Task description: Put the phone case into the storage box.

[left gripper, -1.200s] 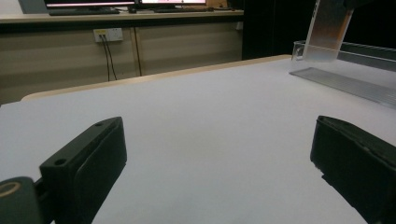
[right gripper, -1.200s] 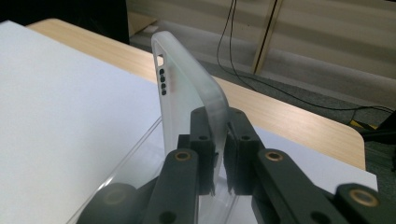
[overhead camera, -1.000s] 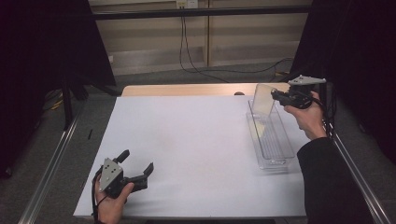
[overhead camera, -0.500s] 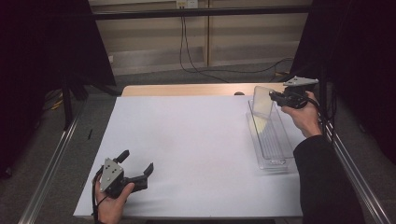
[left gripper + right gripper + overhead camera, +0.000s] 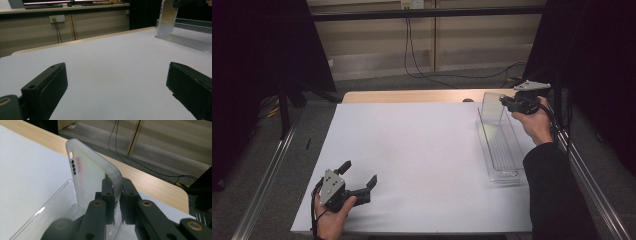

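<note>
My right tool [image 5: 506,101] pinched the clear phone case [image 5: 493,108] upright over the clear tray [image 5: 504,176], upper right; setting it down remained. My left tool [image 5: 360,180] sat spread, lower left.

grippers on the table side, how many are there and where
2. The left gripper rests at the near left of the white table, jaws open and empty. The right gripper is at the far right, jaws shut on a translucent phone case over the clear tray.
</note>
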`<state>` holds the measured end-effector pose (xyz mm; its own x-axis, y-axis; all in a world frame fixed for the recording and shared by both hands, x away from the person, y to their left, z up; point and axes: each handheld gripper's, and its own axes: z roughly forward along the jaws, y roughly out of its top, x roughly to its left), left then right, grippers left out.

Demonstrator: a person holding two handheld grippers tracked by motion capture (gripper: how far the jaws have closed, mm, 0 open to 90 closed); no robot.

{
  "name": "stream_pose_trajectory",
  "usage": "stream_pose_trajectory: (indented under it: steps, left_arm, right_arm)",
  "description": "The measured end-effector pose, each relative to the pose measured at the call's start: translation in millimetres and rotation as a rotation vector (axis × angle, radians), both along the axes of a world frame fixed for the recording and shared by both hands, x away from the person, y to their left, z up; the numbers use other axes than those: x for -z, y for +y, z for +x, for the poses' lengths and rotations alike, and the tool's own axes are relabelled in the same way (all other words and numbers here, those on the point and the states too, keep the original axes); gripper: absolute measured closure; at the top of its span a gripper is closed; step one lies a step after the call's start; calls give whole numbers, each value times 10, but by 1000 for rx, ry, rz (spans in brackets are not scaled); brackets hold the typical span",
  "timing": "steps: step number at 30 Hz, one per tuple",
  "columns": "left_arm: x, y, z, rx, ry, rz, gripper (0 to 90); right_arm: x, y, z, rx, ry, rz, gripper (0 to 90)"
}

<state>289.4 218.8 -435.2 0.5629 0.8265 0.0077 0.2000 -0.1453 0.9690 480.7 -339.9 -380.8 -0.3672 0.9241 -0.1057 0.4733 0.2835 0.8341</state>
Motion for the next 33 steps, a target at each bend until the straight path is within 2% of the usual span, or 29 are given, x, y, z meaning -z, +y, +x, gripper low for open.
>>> stream_pose_trajectory:
  steps: [11,19,21,25,27,29,33]
  left_arm:
    - [12,-19,8,13,4,16,36]
    - [21,-26,24,12,8,15,36]
    - [28,-30,28,11,18,3,36]
    - [28,-32,29,21,15,12,36]
    - [27,-30,26,9,9,16,36]
    - [19,-19,24,-7,3,0,39]
    - [29,-6,34,-4,12,1,38]
  right_arm:
    - [30,-4,40,33,-22,-8,814]
    - [43,8,81,48,-32,10,812]
    - [47,2,91,53,-32,19,814]
    - [60,-11,107,69,-31,30,812]
    - [64,-18,111,71,-31,34,811]
    - [67,-17,117,74,-32,42,812]
    - [81,-5,137,81,-43,49,809]
